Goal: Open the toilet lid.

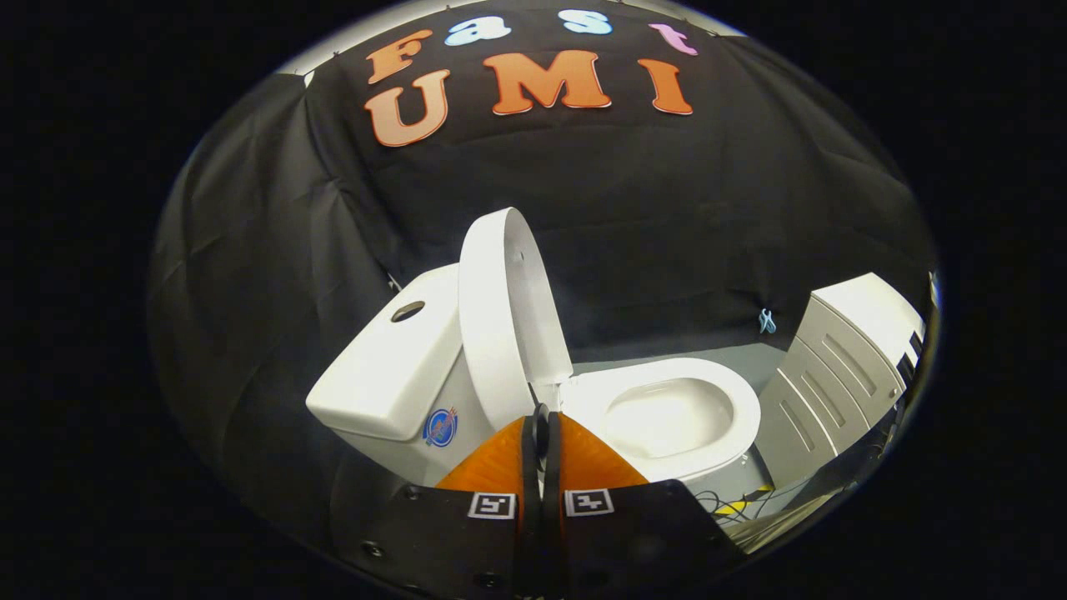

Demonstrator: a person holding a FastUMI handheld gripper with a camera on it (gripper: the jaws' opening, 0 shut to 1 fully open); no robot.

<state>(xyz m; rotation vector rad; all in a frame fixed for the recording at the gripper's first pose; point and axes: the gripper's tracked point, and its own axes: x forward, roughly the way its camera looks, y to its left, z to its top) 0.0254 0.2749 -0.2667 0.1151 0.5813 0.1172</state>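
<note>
- While the claw point(540, 417) has its two orange fingers point(500, 462) pressed together and pinches nothing, it sits just in front of the toilet lid point(504, 312).
- That lid stands up, leaning back by the tank point(392, 367), with the seat point(667, 412) bare beside it.
- I think the job is about done: pull the claw straight back so it does not knock the lid down.

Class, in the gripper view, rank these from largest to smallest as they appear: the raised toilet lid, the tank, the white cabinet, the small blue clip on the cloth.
1. Tank and raised toilet lid: too alike to rank.
2. White cabinet: slightly smaller, though farther away.
3. Blue clip: smallest.
The shut gripper holds nothing, just short of the lid.
</note>
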